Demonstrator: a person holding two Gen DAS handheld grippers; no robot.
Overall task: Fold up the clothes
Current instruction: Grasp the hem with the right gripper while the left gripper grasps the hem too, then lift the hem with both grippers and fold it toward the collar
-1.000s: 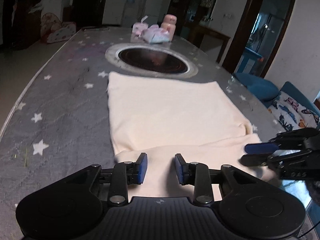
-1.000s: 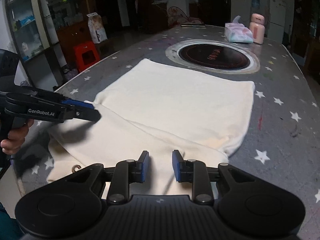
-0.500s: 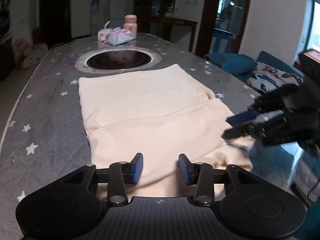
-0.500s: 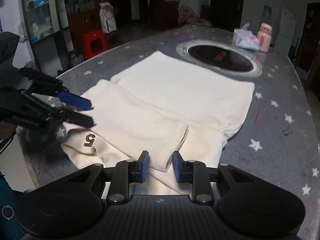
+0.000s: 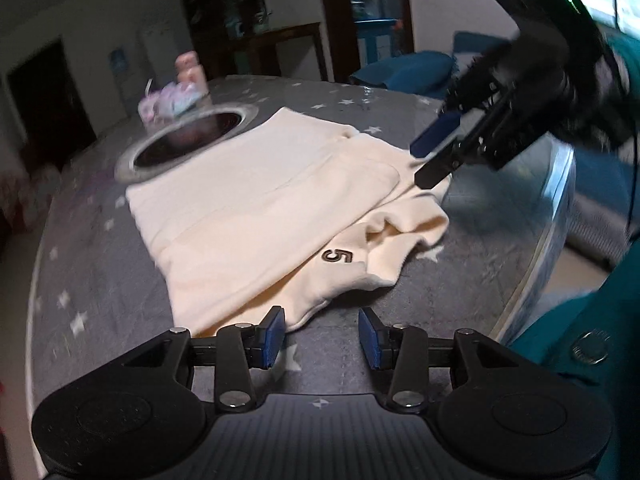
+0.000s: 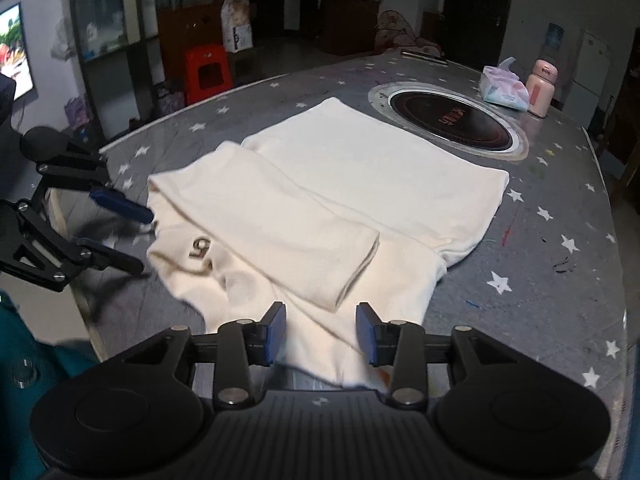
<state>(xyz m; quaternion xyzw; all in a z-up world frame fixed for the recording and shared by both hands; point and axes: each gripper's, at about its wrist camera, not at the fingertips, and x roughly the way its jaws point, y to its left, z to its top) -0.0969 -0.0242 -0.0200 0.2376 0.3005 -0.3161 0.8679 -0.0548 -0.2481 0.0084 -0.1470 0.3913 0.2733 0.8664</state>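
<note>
Two tongs, both with jaws parted and nothing between the pads. Left tongs (image 5: 322, 338) sit over bare grey starred surface (image 5: 460, 300) just off the near hem of the cream garment (image 5: 256, 208), left pad almost at the cloth edge, not touching as far as can be told. Right tongs (image 6: 321, 334) hang over the garment's (image 6: 360, 184) near end, cloth visible between and beneath the pads but not pinched. Garment lies flat on the surface (image 6: 560, 240), a sleeve folded across the body, a dark "5" mark (image 5: 338, 257) near the collar end. In the right wrist view the left tongs (image 6: 128, 236) stand at the collar side, tips just beside the cloth. In the left wrist view the right tongs (image 5: 434, 160) are above the far corner of the garment, blurred. Beyond the garment: round dark inset cooktop with metal ring (image 6: 450, 122), its ring just beside the far hem; further on, a tissue pack (image 6: 504, 90) and pink bottle (image 6: 540, 88), well apart from the cloth. Surface edge (image 5: 548, 216) runs close to the collar side; teal clothing of the person (image 5: 580, 340) beside it. Open starred surface to the right of the garment in the right wrist view. Red stool (image 6: 208, 70) on the floor beyond.
</note>
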